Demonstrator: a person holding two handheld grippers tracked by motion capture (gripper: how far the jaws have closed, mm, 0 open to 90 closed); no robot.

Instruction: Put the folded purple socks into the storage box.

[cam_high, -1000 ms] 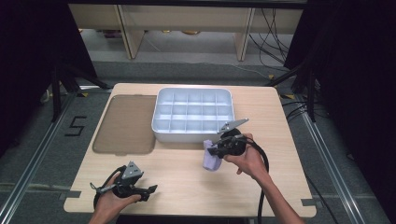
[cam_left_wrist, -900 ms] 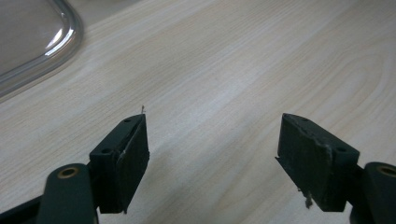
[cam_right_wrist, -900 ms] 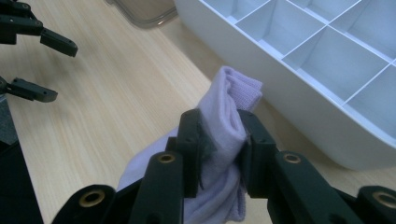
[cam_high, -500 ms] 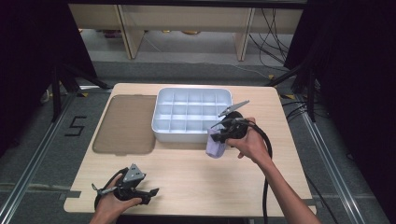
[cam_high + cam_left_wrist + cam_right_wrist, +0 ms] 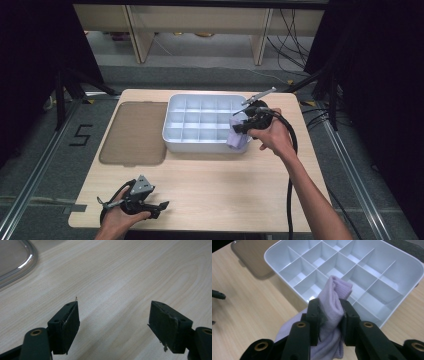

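Note:
My right gripper [image 5: 242,126] [image 5: 331,315] is shut on a folded lilac cloth [image 5: 238,137] [image 5: 333,305], pinched between both black pads. It hangs over the front right corner of a white tray [image 5: 172,126] [image 5: 407,268] divided into several compartments, none of which holds anything I can see. My left gripper [image 5: 160,207] [image 5: 113,325] rests low at the table's front left, jaws wide open over bare wood with nothing between them.
A brown translucent lid [image 5: 134,134] [image 5: 252,257] lies flat to the left of the tray; its rounded edge [image 5: 27,261] shows in the left gripper view. The right gripper's black cable [image 5: 290,170] trails toward the front edge. Shelving legs stand beyond the table.
The right gripper has risen and moved away from me and to the right, carrying the lilac cloth from the table in front of the tray up to its front right corner. The left gripper stayed put.

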